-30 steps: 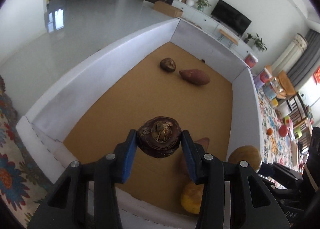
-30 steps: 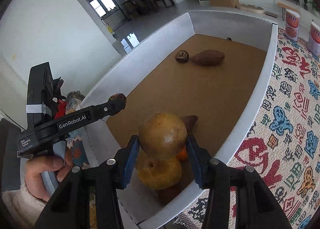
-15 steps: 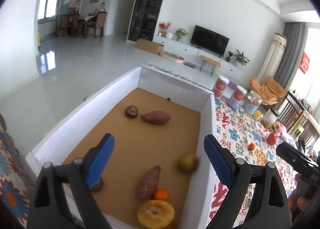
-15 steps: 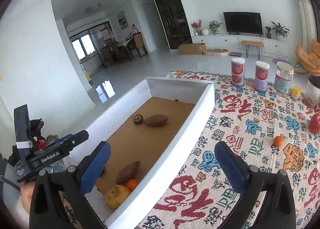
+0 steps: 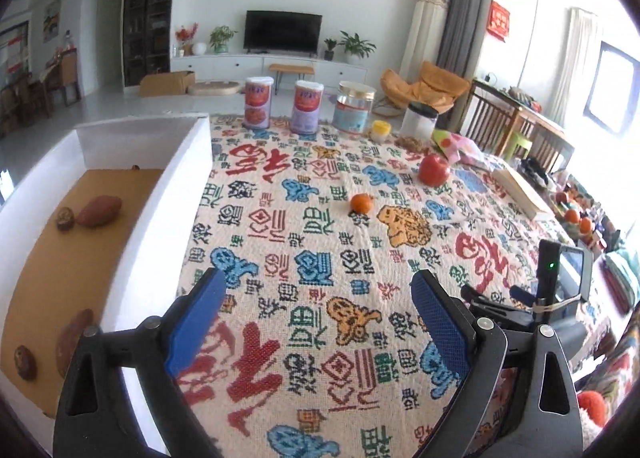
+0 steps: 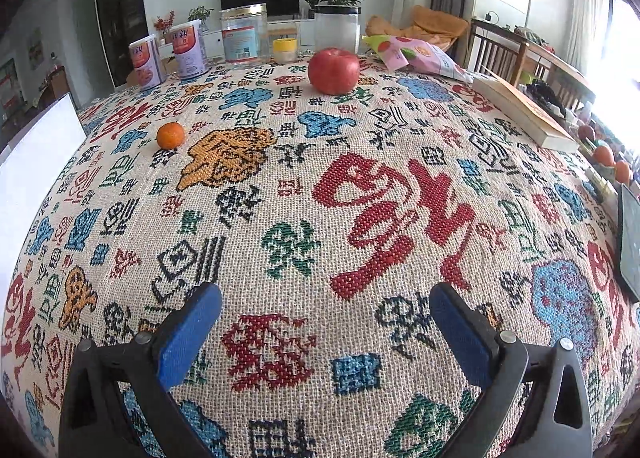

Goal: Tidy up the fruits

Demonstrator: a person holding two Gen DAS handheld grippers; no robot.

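Observation:
A small orange [image 5: 361, 202] [image 6: 171, 135] and a red apple [image 5: 433, 171] [image 6: 333, 70] lie on the patterned tablecloth [image 5: 320, 258] [image 6: 320, 197]. A white-walled box [image 5: 160, 209] with a brown floor stands at the left; it holds a sweet potato [image 5: 99, 211], a dark round fruit [image 5: 65, 218] and more produce near its front corner [image 5: 72, 342]. My left gripper [image 5: 316, 318] is open and empty above the cloth beside the box. My right gripper [image 6: 324, 334] is open and empty low over the cloth, well short of the orange and apple.
Two cans [image 5: 259, 102] [image 5: 307, 101], two jars [image 5: 355, 106] [image 6: 336, 29] and a small yellow-lidded pot [image 6: 285, 49] line the far edge. A snack bag [image 6: 416, 55] and a book [image 6: 524, 111] lie at the right. More oranges [image 6: 610, 161] sit beyond the right edge.
Both grippers let go of their fruits into the box, opened wide, and swung right, away from the box and over the tablecloth. The right gripper dropped closer to the cloth.

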